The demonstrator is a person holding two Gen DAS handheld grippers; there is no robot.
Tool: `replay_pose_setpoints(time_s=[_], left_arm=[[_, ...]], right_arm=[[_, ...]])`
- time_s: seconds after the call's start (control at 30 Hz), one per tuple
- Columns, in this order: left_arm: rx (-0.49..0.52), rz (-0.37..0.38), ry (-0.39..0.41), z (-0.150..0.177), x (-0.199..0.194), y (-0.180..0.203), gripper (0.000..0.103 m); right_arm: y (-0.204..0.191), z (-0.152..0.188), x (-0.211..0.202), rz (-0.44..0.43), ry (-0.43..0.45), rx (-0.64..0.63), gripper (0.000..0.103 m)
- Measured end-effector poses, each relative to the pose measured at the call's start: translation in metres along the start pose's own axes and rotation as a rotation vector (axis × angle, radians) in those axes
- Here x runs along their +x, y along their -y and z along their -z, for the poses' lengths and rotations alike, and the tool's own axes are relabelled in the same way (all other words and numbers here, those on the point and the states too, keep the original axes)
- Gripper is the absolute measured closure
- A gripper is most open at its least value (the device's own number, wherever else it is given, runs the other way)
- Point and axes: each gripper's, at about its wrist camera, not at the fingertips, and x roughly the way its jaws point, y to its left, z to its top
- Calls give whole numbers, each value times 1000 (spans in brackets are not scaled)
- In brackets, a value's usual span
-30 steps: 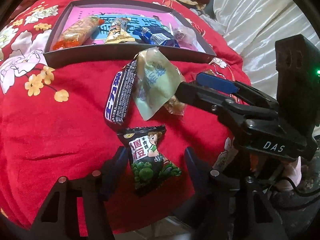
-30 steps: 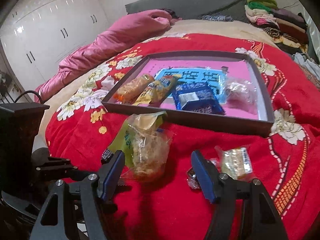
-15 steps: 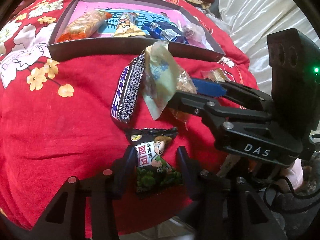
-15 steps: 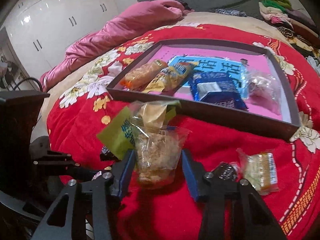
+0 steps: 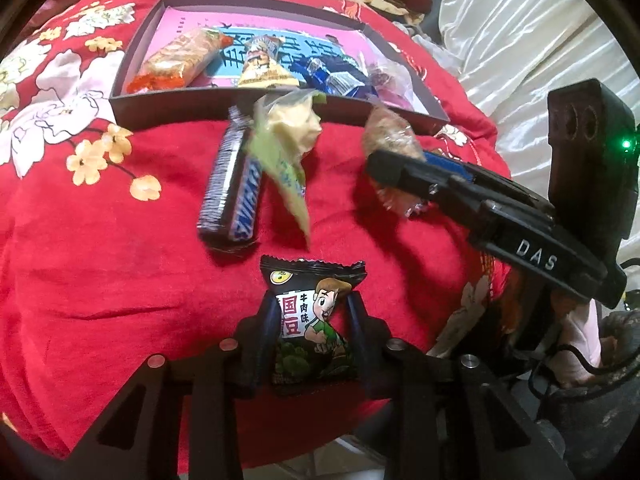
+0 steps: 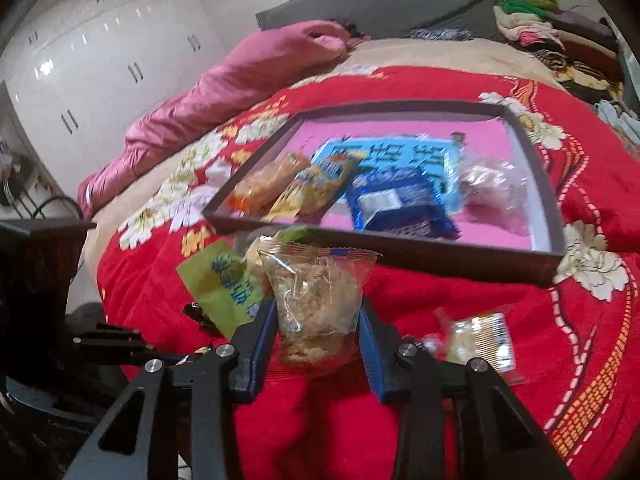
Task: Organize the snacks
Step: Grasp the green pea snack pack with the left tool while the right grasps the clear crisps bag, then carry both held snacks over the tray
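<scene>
My left gripper (image 5: pixel 312 332) is shut on a black bean-snack packet (image 5: pixel 312 324) with a cartoon boy, near the front of the red quilt. My right gripper (image 6: pixel 318 332) is shut on a clear packet of brown crumbly snack (image 6: pixel 316 300) and holds it above the quilt; the packet also shows in the left wrist view (image 5: pixel 390 136). A dark-rimmed tray (image 5: pixel 172 108) with a pink floor holds several snacks. A Snickers bar (image 5: pixel 232 192) and a pale green packet (image 5: pixel 288 140) lie before it.
A small clear packet (image 6: pixel 480 340) lies on the quilt right of my right gripper. A pink duvet (image 6: pixel 224 92) and white cupboards (image 6: pixel 100 48) are at the far left. White fabric (image 5: pixel 520 40) hangs beyond the bed's right edge.
Both grippers closed on their packets. My right gripper lifted the clear packet away from the green one, toward the tray. My left gripper raised the bean packet.
</scene>
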Motion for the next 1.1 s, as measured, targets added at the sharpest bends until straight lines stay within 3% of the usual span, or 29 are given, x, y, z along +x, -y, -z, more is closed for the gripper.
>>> replay_pose_setpoints(time_s=[1.1], left_arm=[[-38,-29,182,-31,-56,-8,74]], right_arm=[[16,-15,-35,5,166,51,63]])
